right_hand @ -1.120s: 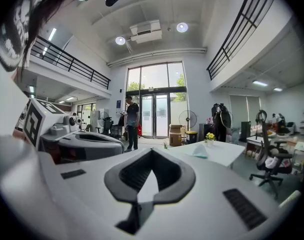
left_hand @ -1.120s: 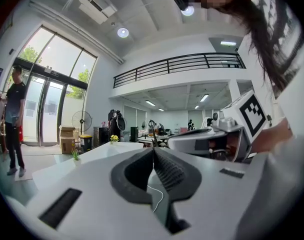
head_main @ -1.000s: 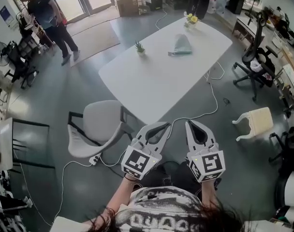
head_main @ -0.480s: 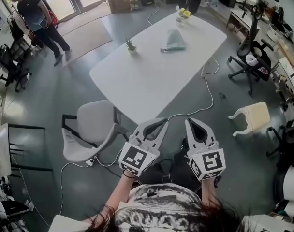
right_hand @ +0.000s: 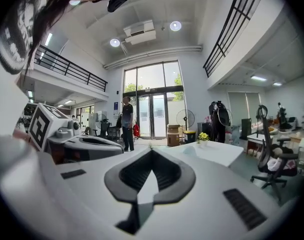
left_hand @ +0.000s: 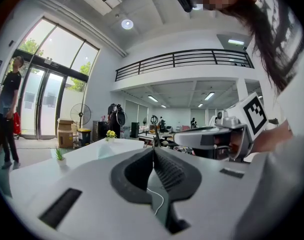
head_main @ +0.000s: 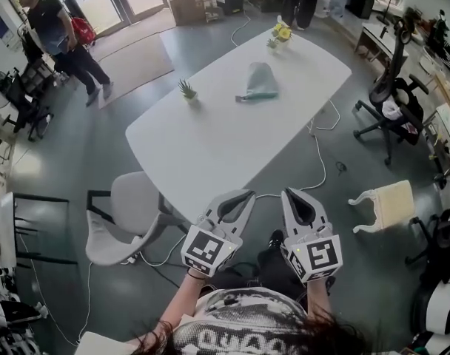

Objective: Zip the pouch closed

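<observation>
On the counter (head_main: 210, 154) the pouch (head_main: 259, 81) lies toward the far end, the plant (head_main: 187, 91) at the left edge, the flowers (head_main: 281, 32) at the far corner. A chair (head_main: 118, 220) stands off the counter's near left and a stool (head_main: 384, 202) off its right. The left claw (head_main: 248, 194) and right claw (head_main: 286, 192) are before its near corner.

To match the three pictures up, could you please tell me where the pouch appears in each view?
Head view: the pouch lies on the far part of the white table, above centre.
Left gripper view: the pouch is a small pale lump left of centre.
Right gripper view: the pouch is a small pale lump right of centre.
Shared landmark: the yellow flowers, just beyond the pouch.
</observation>
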A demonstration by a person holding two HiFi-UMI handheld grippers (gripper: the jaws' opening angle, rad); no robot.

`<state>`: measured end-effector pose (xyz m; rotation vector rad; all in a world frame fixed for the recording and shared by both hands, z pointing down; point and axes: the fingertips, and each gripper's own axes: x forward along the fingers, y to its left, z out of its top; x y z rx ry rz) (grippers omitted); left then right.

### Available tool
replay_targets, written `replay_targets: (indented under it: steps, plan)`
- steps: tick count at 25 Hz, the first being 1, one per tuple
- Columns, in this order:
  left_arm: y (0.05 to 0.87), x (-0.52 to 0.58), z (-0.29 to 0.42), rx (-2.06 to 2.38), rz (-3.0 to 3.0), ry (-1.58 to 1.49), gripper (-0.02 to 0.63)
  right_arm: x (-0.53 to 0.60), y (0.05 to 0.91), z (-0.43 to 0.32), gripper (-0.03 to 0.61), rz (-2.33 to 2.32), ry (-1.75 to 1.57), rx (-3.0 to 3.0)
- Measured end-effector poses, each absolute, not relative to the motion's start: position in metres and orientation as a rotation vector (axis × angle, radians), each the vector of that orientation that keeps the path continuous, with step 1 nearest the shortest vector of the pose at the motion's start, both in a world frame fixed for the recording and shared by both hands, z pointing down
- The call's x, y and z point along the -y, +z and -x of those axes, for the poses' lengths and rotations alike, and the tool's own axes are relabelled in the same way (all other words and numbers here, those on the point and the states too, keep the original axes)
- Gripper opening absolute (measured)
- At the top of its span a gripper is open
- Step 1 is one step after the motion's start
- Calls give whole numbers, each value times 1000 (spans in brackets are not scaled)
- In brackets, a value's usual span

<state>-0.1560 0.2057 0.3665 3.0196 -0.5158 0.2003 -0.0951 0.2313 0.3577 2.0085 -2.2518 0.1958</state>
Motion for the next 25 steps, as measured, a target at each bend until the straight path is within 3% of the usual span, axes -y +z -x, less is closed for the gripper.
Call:
replay_targets:
  steps: [11,25]
  plan:
    - [365,-165,43,680,-3009,277,14,-172,362,-18,0,-1868,230,2366]
    - [360,-133,14,865,-2972,302,14,-135,369,-45,0,-1711,232,2483]
